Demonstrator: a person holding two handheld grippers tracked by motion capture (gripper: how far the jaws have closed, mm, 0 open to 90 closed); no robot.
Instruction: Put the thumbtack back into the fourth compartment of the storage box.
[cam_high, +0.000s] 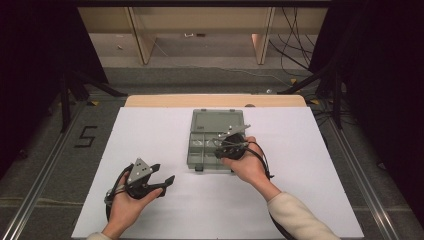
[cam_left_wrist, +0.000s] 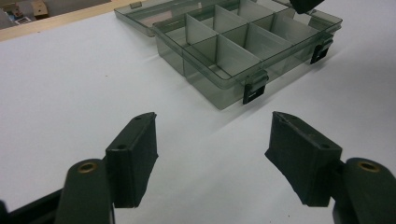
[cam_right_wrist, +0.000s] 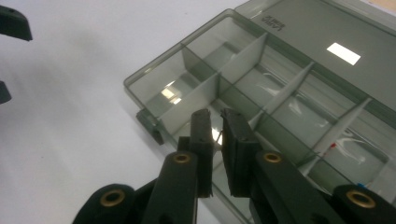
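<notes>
A smoky transparent compartment box (cam_high: 204, 150) lies mid-table with its lid (cam_high: 216, 121) folded flat behind it. Its dividers (cam_left_wrist: 233, 46) and two black latches (cam_left_wrist: 254, 91) face my left gripper. My right gripper (cam_high: 223, 145) hovers over the box's right half. In the right gripper view, my right gripper (cam_right_wrist: 215, 113) has its jaws drawn together to a narrow slit above a middle compartment; I cannot tell if anything thin sits in the slit. My left gripper (cam_high: 165, 172) rests low on the white sheet, front left of the box. In its own view my left gripper (cam_left_wrist: 212, 116) stands open and empty.
A white sheet (cam_high: 150, 130) covers the table, whose wooden far edge (cam_high: 215, 100) shows behind the box. Thin pale items with a red tip (cam_right_wrist: 334, 145) lie in a right-hand compartment. Dark stands and cables flank the table on the floor.
</notes>
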